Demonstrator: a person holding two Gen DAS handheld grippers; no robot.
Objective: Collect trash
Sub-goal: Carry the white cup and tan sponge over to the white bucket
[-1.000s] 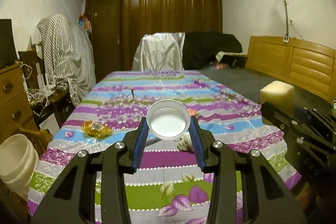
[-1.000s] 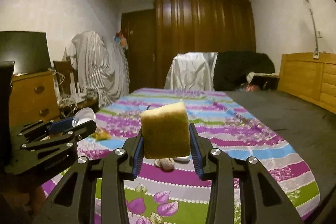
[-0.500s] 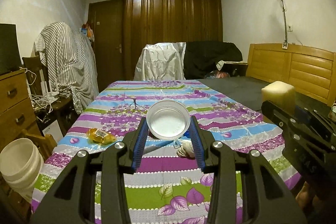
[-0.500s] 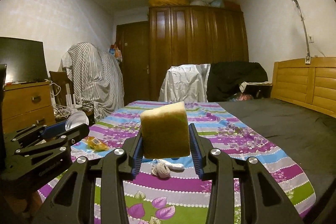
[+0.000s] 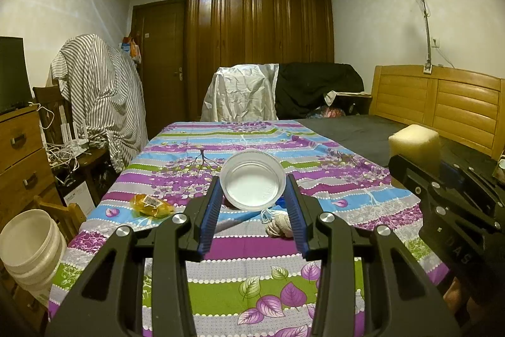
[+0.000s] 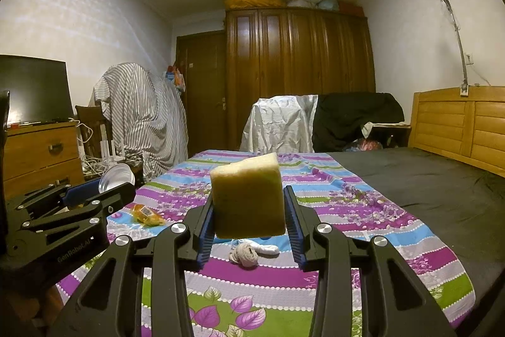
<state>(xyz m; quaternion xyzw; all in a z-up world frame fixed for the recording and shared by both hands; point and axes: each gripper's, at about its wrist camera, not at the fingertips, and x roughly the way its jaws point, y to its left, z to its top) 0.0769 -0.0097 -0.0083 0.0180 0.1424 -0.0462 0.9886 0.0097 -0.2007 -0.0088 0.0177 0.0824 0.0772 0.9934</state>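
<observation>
Left claw (image 5: 252, 204) clamped as before on white bowl (image 5: 252, 183), right claw (image 6: 249, 210) still gripping sponge (image 6: 247, 195), bedspread (image 5: 252, 289) lower in view

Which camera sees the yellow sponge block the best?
The right wrist view. There the yellow sponge sits dead centre, big and whole, pinched in the right gripper. The left wrist view shows the sponge only small at the right edge, its lower part hidden behind that gripper.

Glossy plastic bowl (image 5: 252, 180), porous foam sponge (image 6: 247, 195)
</observation>
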